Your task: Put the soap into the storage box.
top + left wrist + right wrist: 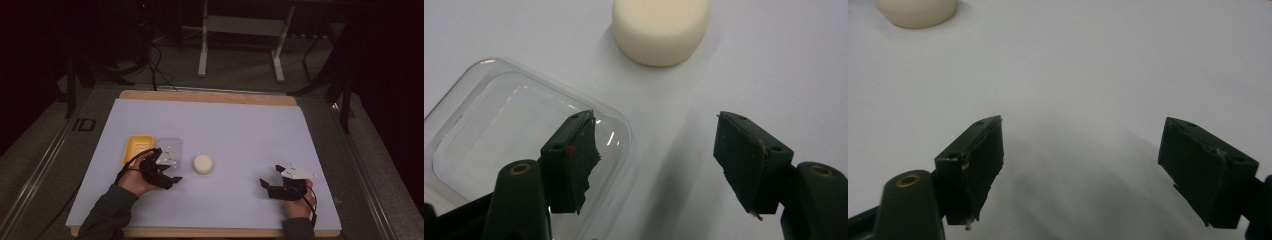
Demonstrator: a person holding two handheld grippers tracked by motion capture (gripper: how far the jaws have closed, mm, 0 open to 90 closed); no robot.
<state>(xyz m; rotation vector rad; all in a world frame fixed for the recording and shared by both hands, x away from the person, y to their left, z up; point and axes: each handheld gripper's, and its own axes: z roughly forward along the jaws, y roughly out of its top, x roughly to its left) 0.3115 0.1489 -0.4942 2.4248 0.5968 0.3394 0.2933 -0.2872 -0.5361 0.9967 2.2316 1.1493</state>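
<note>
A cream-white round puck (203, 164) lies on the pale mat (240, 130), left of its middle. It sits at the top of the left gripper view as the puck (660, 29) and at the top left corner of the right gripper view as the puck (915, 11). My left gripper (172, 172) is open just left of the puck, its jaws wide apart with nothing between them. One of its fingers (571, 155) hangs over a clear plastic lid (519, 145). My right gripper (270, 177) is open too, low over bare mat at the front right.
A yellow tray (136, 148) lies at the left of the mat, with the clear lid (170, 146) beside it. The mat rests on a wooden board (210, 97). Beyond the table stand white frame legs (202, 55) and cables on the floor.
</note>
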